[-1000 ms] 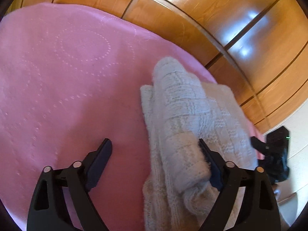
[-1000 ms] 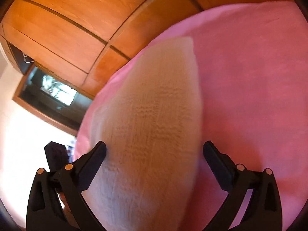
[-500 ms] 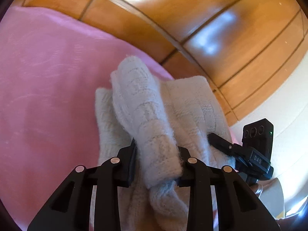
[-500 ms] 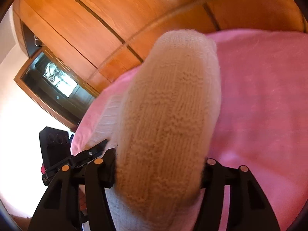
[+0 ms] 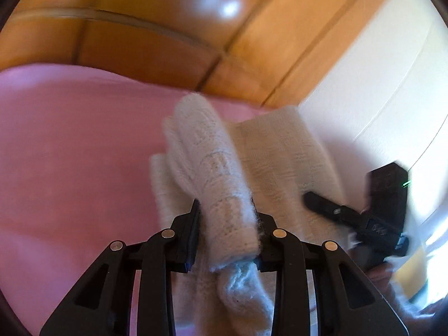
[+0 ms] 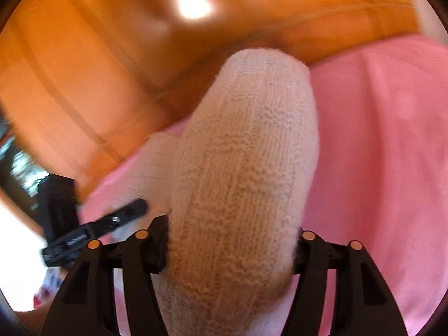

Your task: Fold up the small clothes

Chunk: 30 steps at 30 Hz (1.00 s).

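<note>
A cream knitted garment [image 5: 274, 151] hangs lifted over the pink blanket [image 5: 70, 154]. My left gripper [image 5: 225, 218] is shut on a rolled fold of it, the knit squeezed between both pads. In the right wrist view the same garment [image 6: 246, 140] bulges thick between the pads of my right gripper [image 6: 231, 232], which grips it while its jaws are opening slightly. Each gripper shows in the other's view: the right gripper [image 5: 350, 218] sits at the garment's right edge, the left gripper [image 6: 106, 224] at its left edge. The cloth below the jaws is hidden.
Glossy wooden wardrobe doors [image 5: 140, 28] stand behind the bed, also wardrobe doors [image 6: 84, 70] in the right wrist view. A white wall [image 5: 378, 70] is at the right. The pink blanket [image 6: 378, 140] stretches wide to the right. Both views are blurred by motion.
Both grippers went from wide open over the flat garment to shut on its folds. They then lifted it and swung sideways, bringing wall and wardrobe into view.
</note>
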Tool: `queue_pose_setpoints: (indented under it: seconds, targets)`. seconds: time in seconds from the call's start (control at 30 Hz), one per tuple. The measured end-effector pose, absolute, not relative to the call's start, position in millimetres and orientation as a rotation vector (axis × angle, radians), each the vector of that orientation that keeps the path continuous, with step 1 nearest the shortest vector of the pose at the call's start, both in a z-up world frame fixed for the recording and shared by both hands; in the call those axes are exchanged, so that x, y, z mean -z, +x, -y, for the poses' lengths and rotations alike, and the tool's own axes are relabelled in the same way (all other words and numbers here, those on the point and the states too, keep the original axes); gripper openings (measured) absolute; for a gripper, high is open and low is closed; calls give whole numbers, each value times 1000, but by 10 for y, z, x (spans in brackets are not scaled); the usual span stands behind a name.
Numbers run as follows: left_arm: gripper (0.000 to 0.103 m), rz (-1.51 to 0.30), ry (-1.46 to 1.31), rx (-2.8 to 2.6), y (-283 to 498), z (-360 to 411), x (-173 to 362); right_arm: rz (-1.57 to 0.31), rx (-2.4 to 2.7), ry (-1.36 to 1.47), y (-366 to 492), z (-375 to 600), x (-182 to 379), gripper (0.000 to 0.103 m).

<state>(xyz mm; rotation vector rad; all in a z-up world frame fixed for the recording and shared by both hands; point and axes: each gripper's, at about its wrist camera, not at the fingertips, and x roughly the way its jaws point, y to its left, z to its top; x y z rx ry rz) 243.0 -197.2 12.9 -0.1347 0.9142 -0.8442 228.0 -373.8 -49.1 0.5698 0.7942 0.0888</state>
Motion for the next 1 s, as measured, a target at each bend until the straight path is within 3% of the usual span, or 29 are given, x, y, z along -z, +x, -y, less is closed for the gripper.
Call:
queue_pose_setpoints:
  seconds: [0.07, 0.1, 0.2, 0.3, 0.37, 0.43, 0.6, 0.63, 0.67, 0.73, 0.8, 0.9, 1.0]
  targets:
    - [31, -943, 17, 773, 2383, 2315, 50, -881, 2, 602, 2194, 3946, 869, 67]
    - [37, -906, 85, 736, 2323, 2449, 115, -877, -1, 629, 2145, 3990, 950, 71]
    - [40, -866, 134, 666, 2257, 2509, 107, -816, 42, 613, 2023, 3963, 948, 87]
    - [40, -842, 137, 629, 2188, 2453, -65, -791, 122, 508, 1955, 3898, 733, 87]
    - [40, -784, 144, 575, 2126, 2358, -186, -736, 208, 395, 1870, 3768, 476, 81]
    - [40, -752, 142, 558, 2073, 2298, -234, -671, 209, 349, 1776, 3610, 251, 66]
    - [42, -798, 221, 495, 2086, 2404, 26, -765, 208, 269, 1939, 3386, 432, 59]
    - [43, -789, 224, 482, 2047, 2338, 42, -841, 208, 279, 2042, 3395, 638, 59]
    - [49, -780, 226, 468, 2041, 2321, 37, -832, 237, 252, 2061, 3368, 718, 60]
    - [50, -782, 186, 468, 2038, 2271, -40, -812, 256, 238, 2043, 3337, 675, 61]
    - [62, -772, 158, 464, 1975, 2171, -117, -795, 256, 282, 1978, 3332, 605, 69]
    - [64, -751, 124, 454, 1905, 2070, -208, -781, 284, 305, 1872, 3270, 555, 74]
    - [74, -714, 128, 429, 1742, 1956, -295, -740, 323, 295, 1689, 3157, 393, 84]
